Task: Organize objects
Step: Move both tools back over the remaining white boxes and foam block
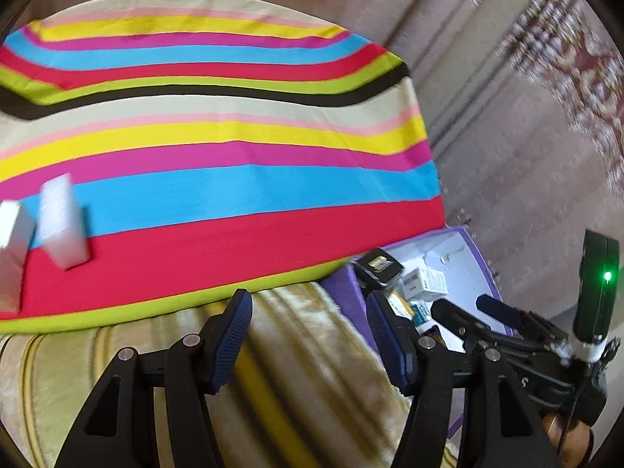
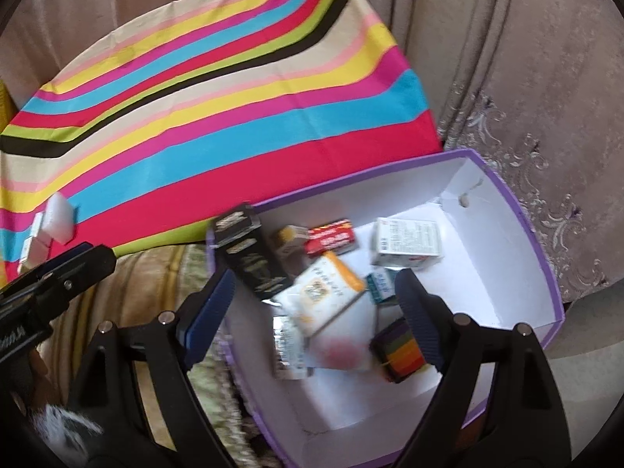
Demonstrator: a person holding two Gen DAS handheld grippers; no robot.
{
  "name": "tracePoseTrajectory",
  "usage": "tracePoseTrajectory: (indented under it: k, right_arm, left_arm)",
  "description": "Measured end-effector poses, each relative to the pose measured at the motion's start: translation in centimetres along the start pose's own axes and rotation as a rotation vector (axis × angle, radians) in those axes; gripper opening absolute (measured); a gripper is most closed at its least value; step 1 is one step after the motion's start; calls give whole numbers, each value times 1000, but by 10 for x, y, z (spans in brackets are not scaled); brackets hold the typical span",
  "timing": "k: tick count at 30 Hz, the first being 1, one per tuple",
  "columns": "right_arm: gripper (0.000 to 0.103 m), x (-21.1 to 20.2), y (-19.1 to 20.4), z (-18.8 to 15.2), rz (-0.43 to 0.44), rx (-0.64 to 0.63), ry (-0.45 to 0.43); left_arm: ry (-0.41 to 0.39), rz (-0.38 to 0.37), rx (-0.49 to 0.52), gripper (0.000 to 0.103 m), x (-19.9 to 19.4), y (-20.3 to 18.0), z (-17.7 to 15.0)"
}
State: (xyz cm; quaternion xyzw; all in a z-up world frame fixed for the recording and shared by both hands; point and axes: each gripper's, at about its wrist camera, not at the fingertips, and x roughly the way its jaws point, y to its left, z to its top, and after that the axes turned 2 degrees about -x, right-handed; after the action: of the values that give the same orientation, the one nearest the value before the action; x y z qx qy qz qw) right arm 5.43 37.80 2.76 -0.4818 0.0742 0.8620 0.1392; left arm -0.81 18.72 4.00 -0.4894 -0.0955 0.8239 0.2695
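Note:
A purple box [image 2: 542,257] with a white inside holds several small packs: a black carton [image 2: 249,253] leaning on its left wall, a red pack [image 2: 331,240], a white carton [image 2: 405,243], a white-and-orange pouch [image 2: 323,296] and a rainbow-striped block [image 2: 401,351]. My right gripper [image 2: 316,277] hangs over this box, open, its pads touching nothing. Two white boxes [image 1: 62,226] stand on the striped cloth [image 1: 234,195] at the far left. My left gripper [image 1: 308,300] is open and empty over the sofa edge beside the purple box [image 1: 483,269].
The striped cloth [image 2: 234,117] lies over a cushion on a beige-gold sofa [image 1: 312,370]. Patterned drapery [image 2: 526,117] hangs behind and to the right. The right gripper [image 1: 464,306] shows at the right of the left wrist view. The left gripper [image 2: 93,255] shows at the left of the right wrist view.

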Motion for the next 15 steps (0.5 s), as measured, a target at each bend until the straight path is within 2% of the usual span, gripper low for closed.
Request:
tracePoseTrajectory:
  k: [9,15]
  right_arm:
    - [86,0,52,-8,84,-77,8]
    - [86,-1,74,-12,101,-123,8]
  left_arm:
    - [-56,30,-137,62,-37,52,-8]
    - [-94,58,-215,62,-64,86,-20]
